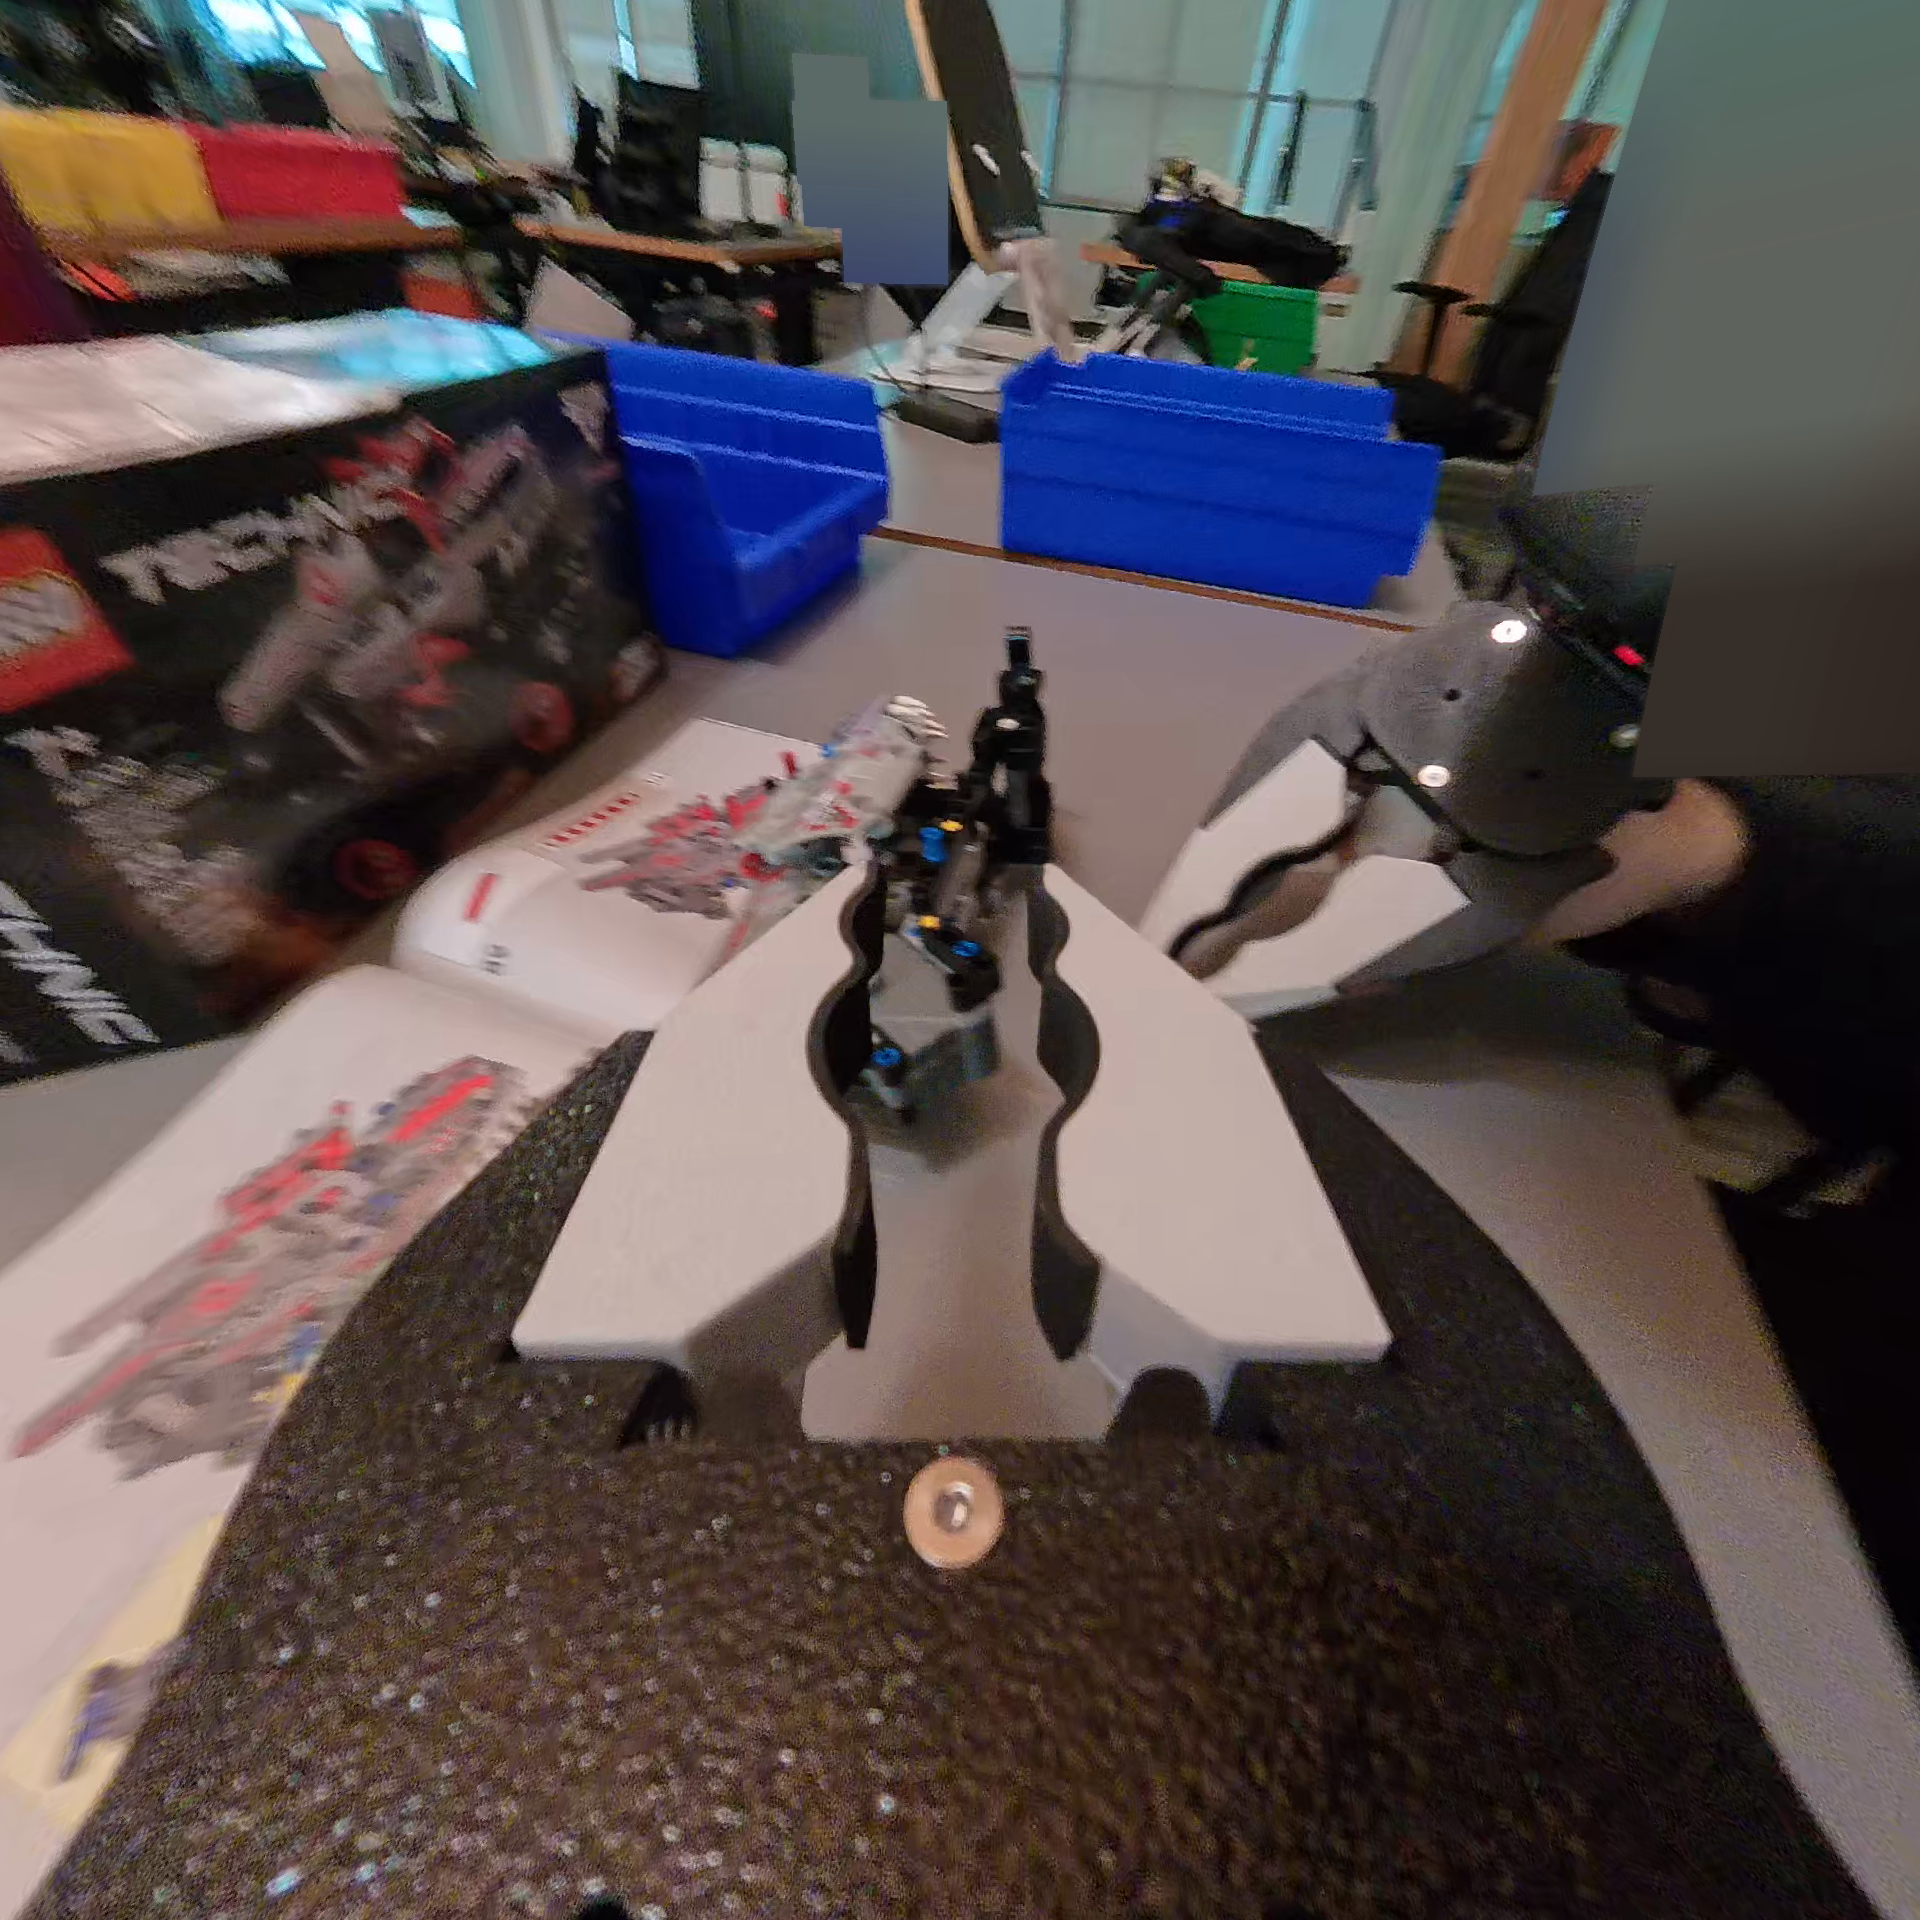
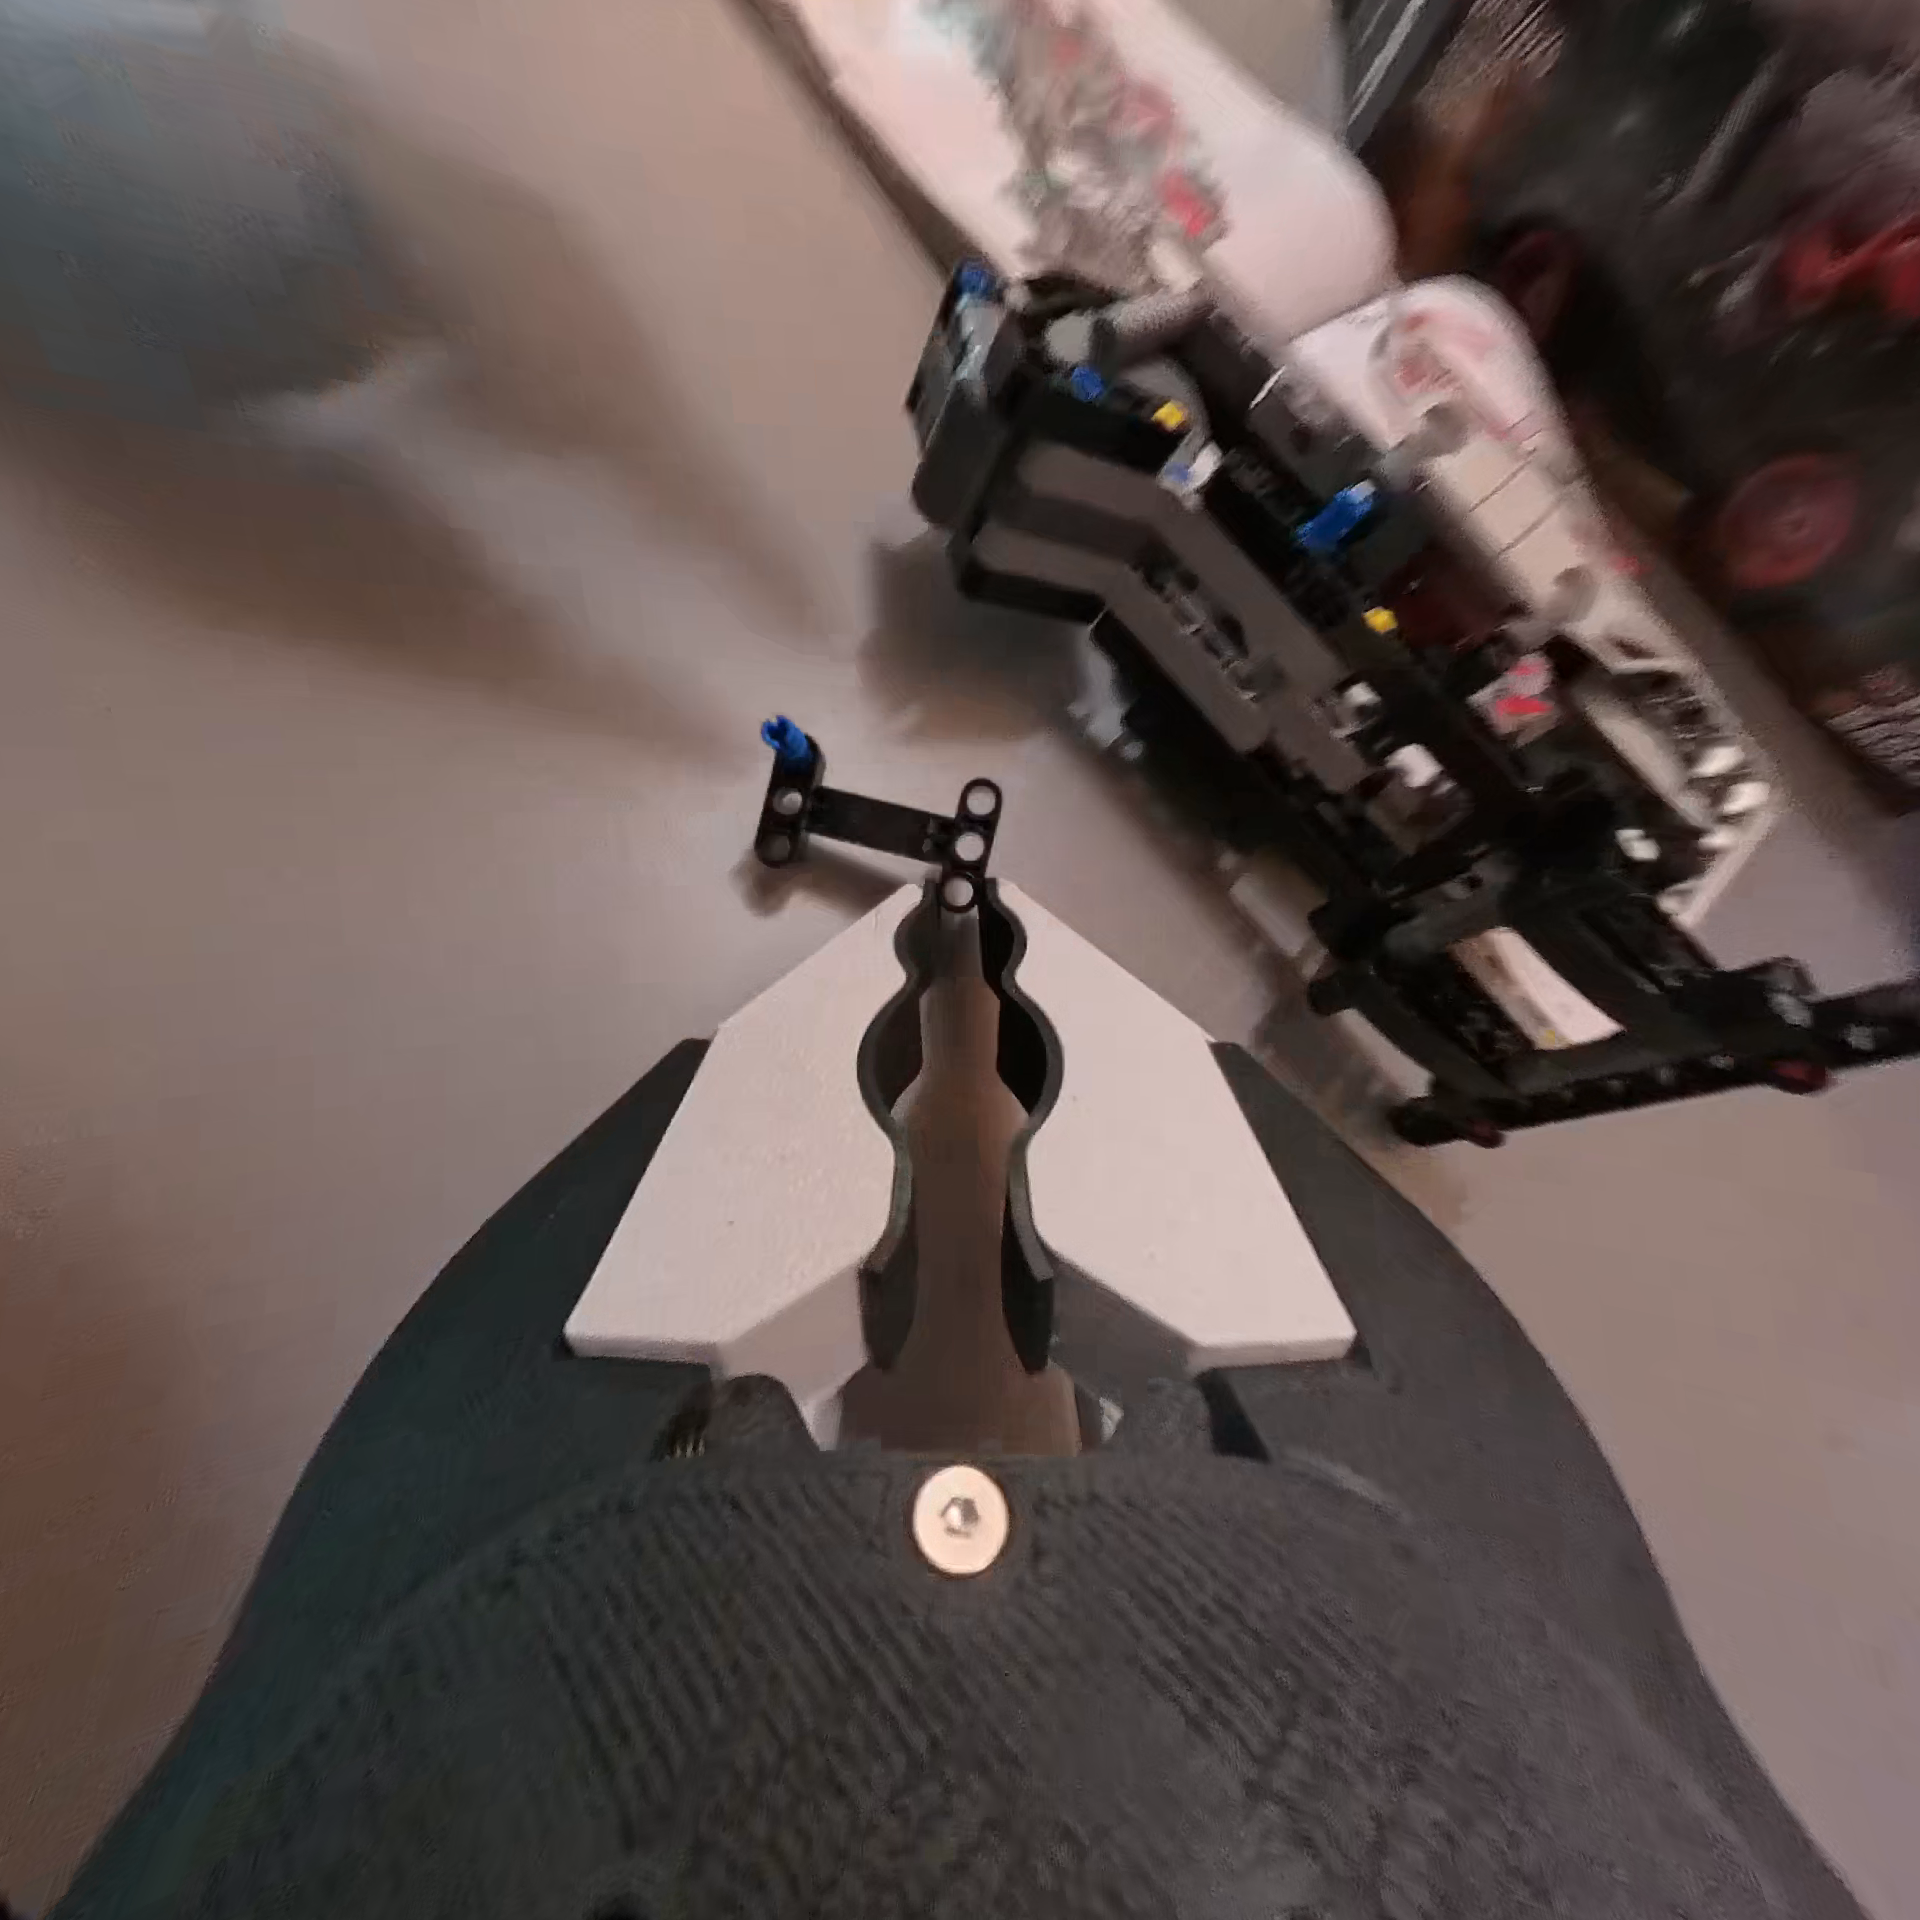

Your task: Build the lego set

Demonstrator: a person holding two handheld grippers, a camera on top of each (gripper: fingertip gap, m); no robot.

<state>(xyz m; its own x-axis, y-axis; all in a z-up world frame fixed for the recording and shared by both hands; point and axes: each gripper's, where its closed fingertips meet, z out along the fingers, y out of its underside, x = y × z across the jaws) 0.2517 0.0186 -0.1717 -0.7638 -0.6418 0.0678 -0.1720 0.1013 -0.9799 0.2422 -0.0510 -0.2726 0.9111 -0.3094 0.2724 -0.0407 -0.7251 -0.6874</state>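
In the left wrist view the partly built lego model [image 1: 961,862] stood at twelve o'clock from the left gripper [image 1: 951,883], its black, grey and blue lower part lying in the gap between the white fingertips [image 1: 727,1060]. The jaws were spread, and blur left it unclear whether either pad touched the model. The right gripper [image 1: 1340,883] lay at two o'clock, near the model, resting low over the grey table [image 1: 1195,644]. An open instruction booklet [image 1: 582,914] sat at ten o'clock, with a dark printed box [image 1: 301,665] beyond it and two blue bins [image 1: 1205,478] at twelve. Both booklet and box carried printing, too smeared to make out.

In the right wrist view the right gripper [image 2: 958,899] was nearly closed, pinching one end of a small black lego frame piece [image 2: 883,826] with a blue pin [image 2: 781,736]. The piece reached toward eleven o'clock, just above the table [image 2: 416,831]. The model [image 2: 1299,644] lay at one o'clock, apart from the piece.
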